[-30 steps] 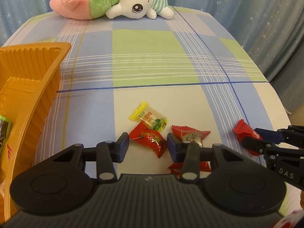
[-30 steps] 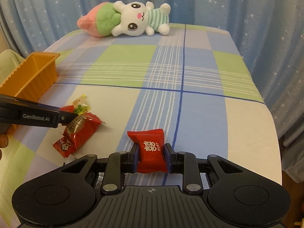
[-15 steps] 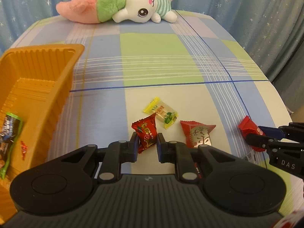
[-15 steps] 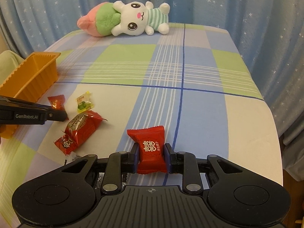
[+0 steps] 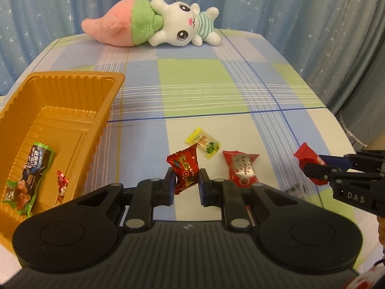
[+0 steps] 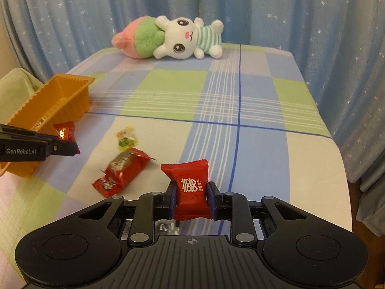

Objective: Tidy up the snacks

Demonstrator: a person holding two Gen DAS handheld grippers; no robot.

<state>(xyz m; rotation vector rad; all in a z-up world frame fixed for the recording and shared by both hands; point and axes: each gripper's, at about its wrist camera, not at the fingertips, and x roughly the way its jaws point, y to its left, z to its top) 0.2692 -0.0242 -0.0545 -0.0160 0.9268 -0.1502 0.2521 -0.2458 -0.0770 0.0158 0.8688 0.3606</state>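
Note:
My left gripper is shut on a red patterned candy, lifted off the cloth beside the orange tray. In the right wrist view that same gripper hangs by the tray's near corner with the candy in it. My right gripper is shut on a red candy with white characters, held above the checked cloth. On the table lie a yellow-green candy, a red and silver candy and a small red packet. The tray holds a dark wrapped snack and a small red candy.
A plush rabbit with a pink and green body lies at the far end of the table. Blue star-patterned curtains surround the table. The table's right edge drops off close to my right gripper. A pale green cushion sits left of the tray.
The left gripper closed on the red patterned candy, lifted it and carried it left toward the tray. The right gripper rose slightly with its red candy.

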